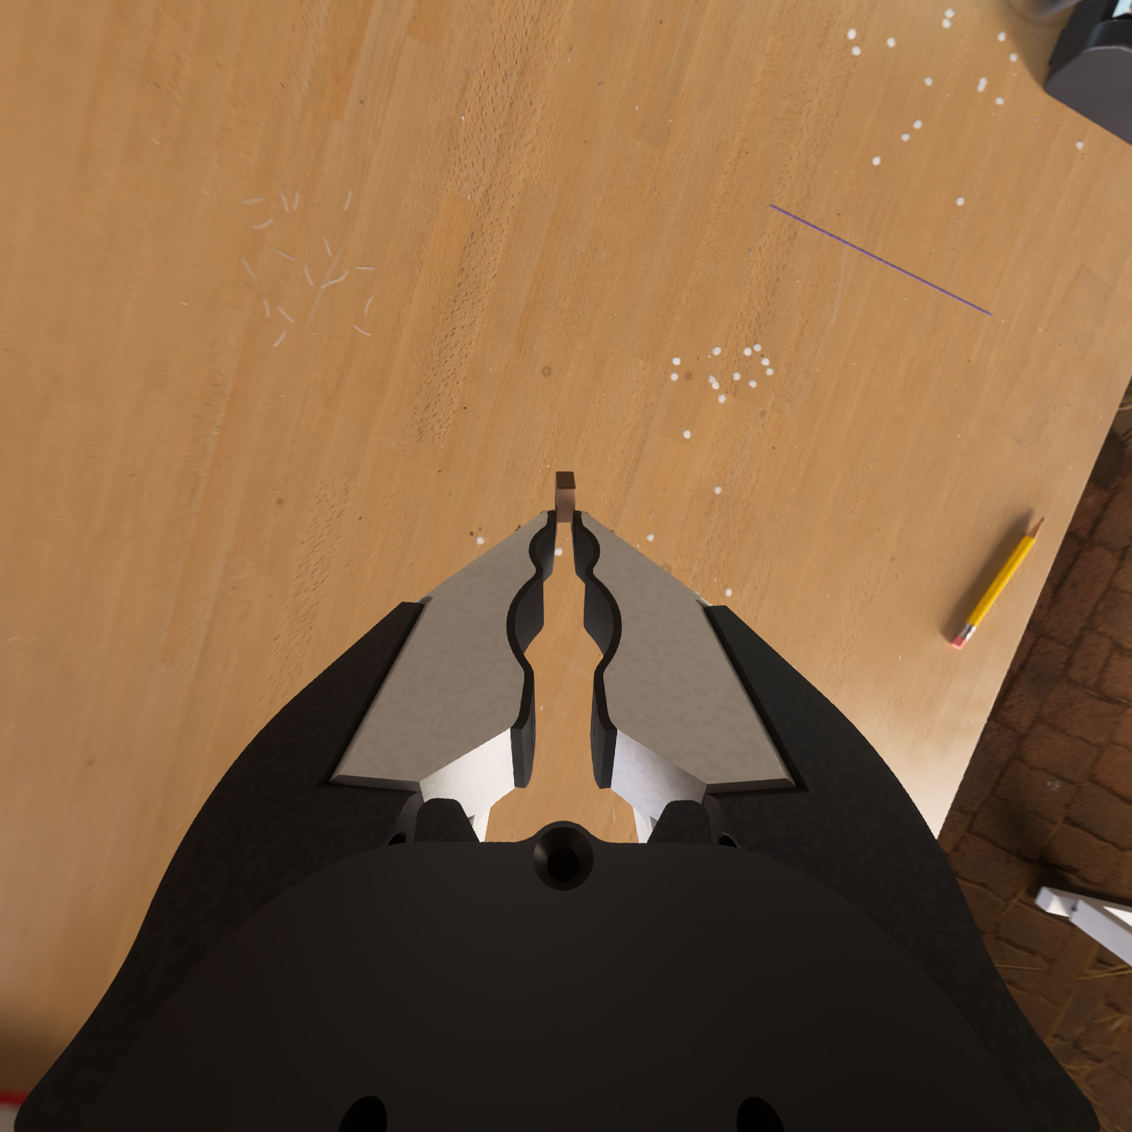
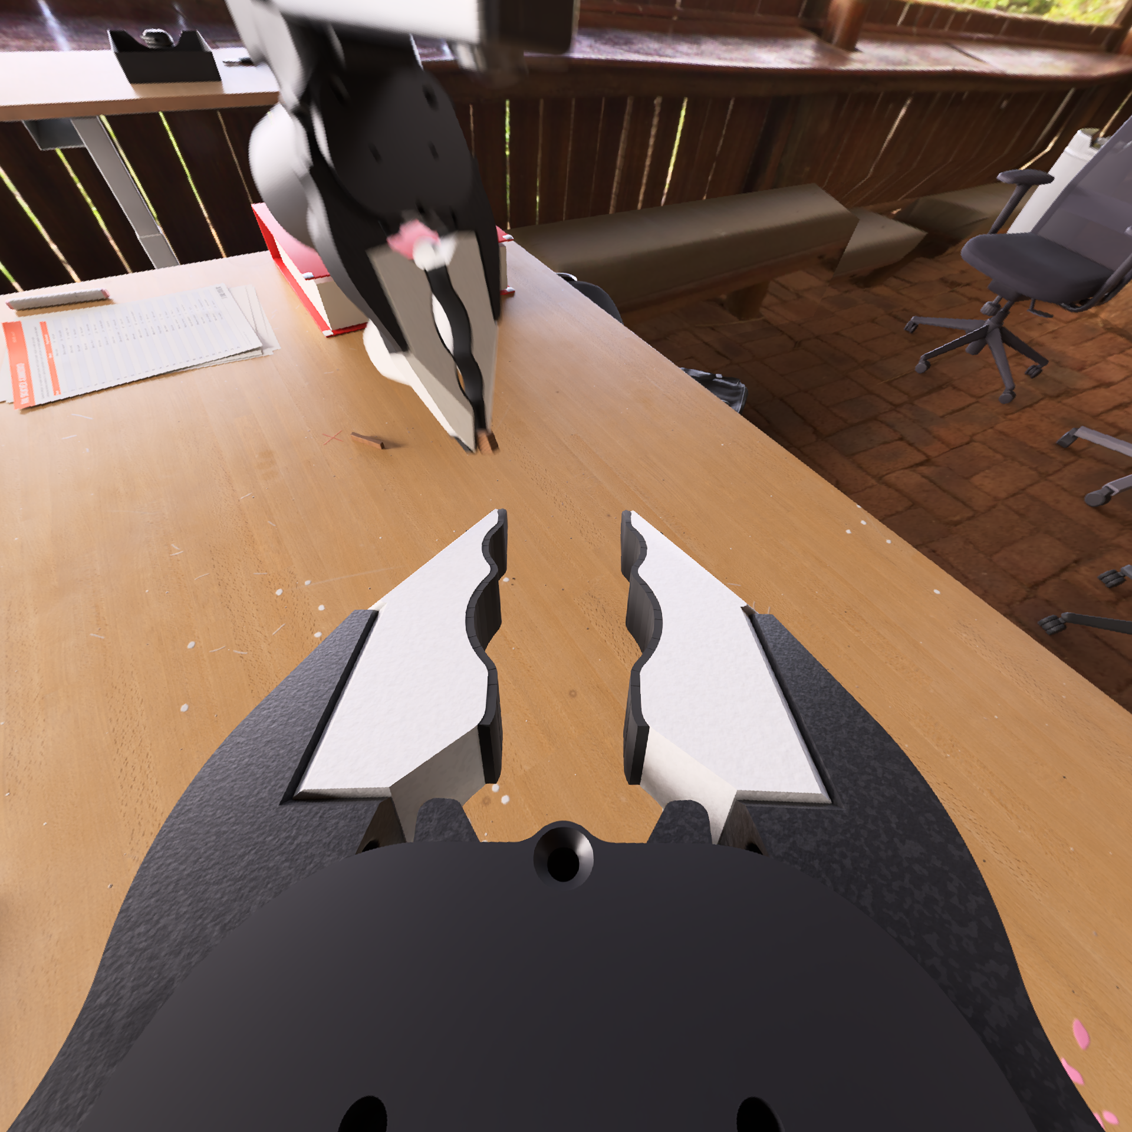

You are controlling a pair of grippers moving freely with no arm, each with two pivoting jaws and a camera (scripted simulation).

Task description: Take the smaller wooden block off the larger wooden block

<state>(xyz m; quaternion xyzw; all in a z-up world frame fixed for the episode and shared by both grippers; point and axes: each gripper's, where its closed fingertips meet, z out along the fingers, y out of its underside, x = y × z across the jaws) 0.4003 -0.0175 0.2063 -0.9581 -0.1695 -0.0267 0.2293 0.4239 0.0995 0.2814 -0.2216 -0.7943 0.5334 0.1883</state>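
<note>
My left gripper [image 1: 564,517] is shut on the smaller wooden block [image 1: 565,492], a small brown piece that sticks out past the fingertips, above the wooden table [image 1: 429,245]. In the right wrist view the left gripper [image 2: 481,438] points down with the small block [image 2: 488,442] at its tips, just above the table [image 2: 184,520]. The larger wooden block [image 2: 367,440], a flat brown slab, lies on the table to its left, apart from it. My right gripper [image 2: 563,520] is open and empty, low over the table, nearer than both blocks.
A yellow pencil [image 1: 995,585] lies near the table's right edge. Papers [image 2: 128,346], a red-edged box [image 2: 306,275] and a grey marker [image 2: 58,298] sit at the far left. A black tray [image 2: 165,58] is on another desk. An office chair [image 2: 1041,263] stands on the brick floor.
</note>
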